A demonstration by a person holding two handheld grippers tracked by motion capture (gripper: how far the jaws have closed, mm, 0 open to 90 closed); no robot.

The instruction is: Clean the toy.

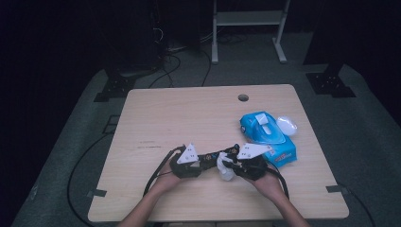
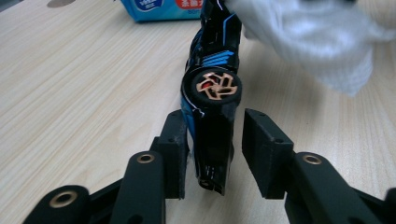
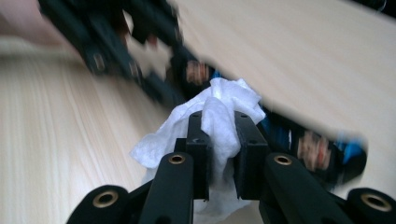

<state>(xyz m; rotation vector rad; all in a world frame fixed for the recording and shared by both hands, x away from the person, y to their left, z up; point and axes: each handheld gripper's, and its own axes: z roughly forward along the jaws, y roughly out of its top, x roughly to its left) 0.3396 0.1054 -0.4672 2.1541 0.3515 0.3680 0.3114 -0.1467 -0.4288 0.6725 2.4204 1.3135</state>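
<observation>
Toy car (image 2: 210, 121), black with blue stripes, is being wiped with a wet wipe (image 3: 219, 116); it sits near the table's front edge, between the 2 hands, in the high view (image 1: 213, 157). Left gripper (image 2: 212, 149) is clamped on the car's rear end: 1 pad is pressed on the left flank, and the other looks just touching or a hair off the right flank, so grip is judged light. Right gripper (image 3: 219, 144) is closed tight on the bunched wipe, which is laid against the car's body.

Step judged: wiping the car clean while it is held steady. To do it well, the car should be kept pinched firmly behind the wheel (image 2: 216, 87) so it cannot roll or twist, and the wipe should be dragged along the body in short strokes away from the left gripper, with light downward pressure. Risk judged: the glossy shell may slip between the pads if the push is hard.

Materials: car shell is hard, shiny plastic, long and low; the wheel is round with a copper-coloured spoked hub. Wipe is soft, white, crumpled and fibrous. Gripper pads are matte black blocks. Table (image 1: 189, 113) is pale wood grain, flat and smooth.

Farther off, a blue soft-pack of wipes (image 1: 267, 135) with its white flap is lying right of the hands, with a small white rounded object (image 1: 286, 125) just beside it. A round cable hole (image 1: 243, 98) is seen near the far edge.
</observation>
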